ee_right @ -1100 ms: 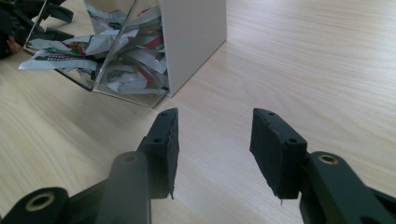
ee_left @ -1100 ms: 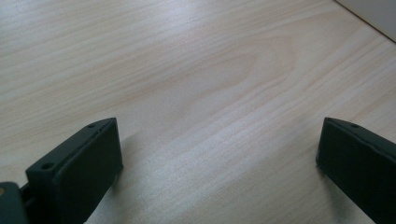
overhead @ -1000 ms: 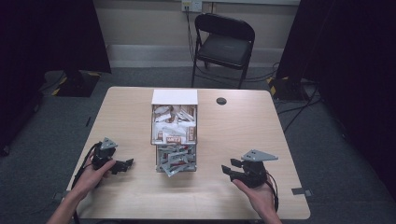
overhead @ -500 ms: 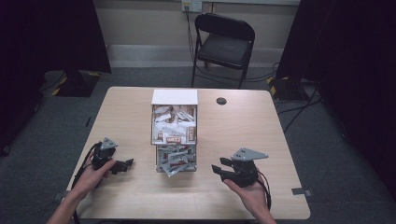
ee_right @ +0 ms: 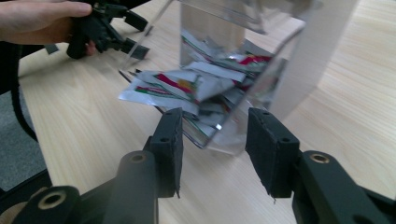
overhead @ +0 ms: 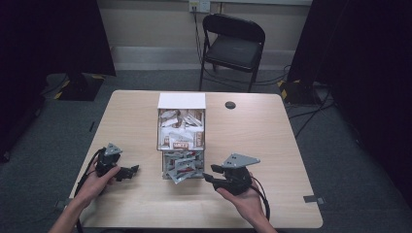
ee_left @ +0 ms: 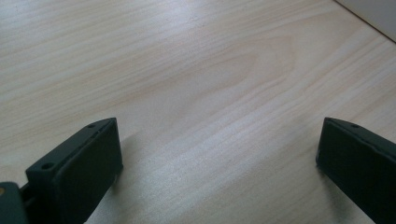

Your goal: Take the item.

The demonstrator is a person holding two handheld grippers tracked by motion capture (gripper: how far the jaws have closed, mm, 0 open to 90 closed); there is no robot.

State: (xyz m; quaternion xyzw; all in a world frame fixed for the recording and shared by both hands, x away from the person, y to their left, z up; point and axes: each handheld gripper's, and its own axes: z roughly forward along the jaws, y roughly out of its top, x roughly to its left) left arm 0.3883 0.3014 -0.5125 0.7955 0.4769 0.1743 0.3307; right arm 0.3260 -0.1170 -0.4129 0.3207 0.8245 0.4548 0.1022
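Two hand-held grippers: left (overhead: 130, 171) wide, resting on counter (overhead: 272, 145). Right (ee_right: 212, 144) half-open at packet bin (ee_right: 247, 70); I'd aim low, square to one packet (ee_right: 182, 86).

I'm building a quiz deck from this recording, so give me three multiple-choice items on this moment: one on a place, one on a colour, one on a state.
1. Where does the clear dispenser of packets stand?
A. mid-table, between the two grippers
B. on the folding chair
C. on the floor by the wall

2. What colour is the folding chair?
A. white
B. black
C. red

3. How do the left gripper's jaws stand?
A. shut on a packet
B. shut and empty
C. wide apart over bare table

Answers:
1 A: the high view shows it between the left gripper and the right gripper.
2 B: its seat and back are black.
3 C: the left gripper view shows plain wood between them.
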